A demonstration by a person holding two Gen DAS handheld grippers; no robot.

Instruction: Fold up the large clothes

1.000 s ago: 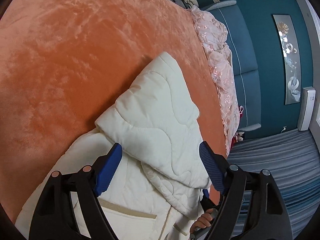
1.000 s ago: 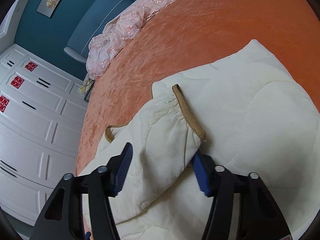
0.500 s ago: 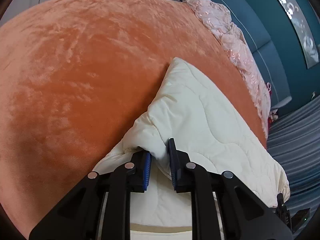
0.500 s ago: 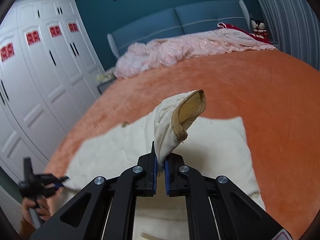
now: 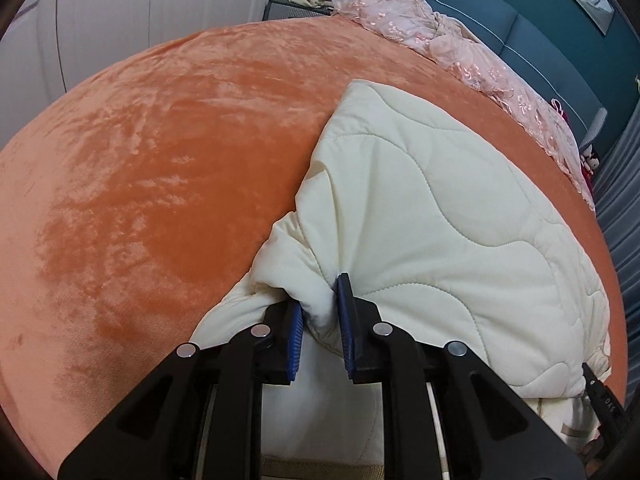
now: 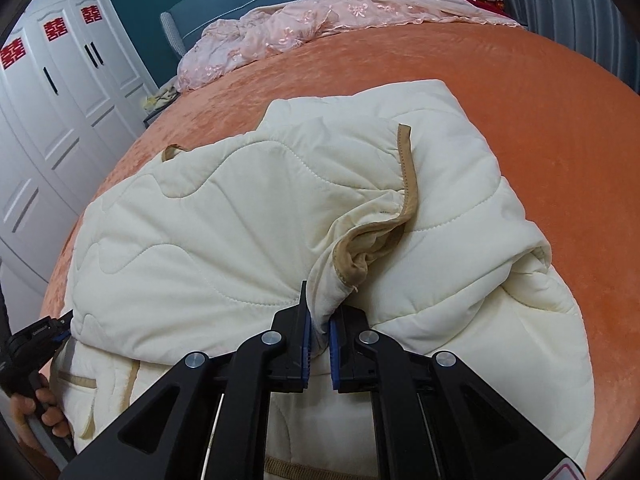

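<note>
At lower centre, both the left gripper (image 5: pixel 320 312) and right gripper (image 6: pixel 318 328) clench the quilted coat (image 6: pixel 248 216) — carry the sleeves across evenly, keeping them taut.

left gripper (image 5: pixel 320 330): black angular linkage arms, silver pivot screws, ribbed blue pads
right gripper (image 6: pixel 318 344): same black frame, blue pads

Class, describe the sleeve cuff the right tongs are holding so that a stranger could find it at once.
Start at the orange bed and find the cream quilted coat lying on it. On top lies a sleeve whose cuff gapes above the right tongs. Only it has a tan-edged open mouth with tan lining.
</note>
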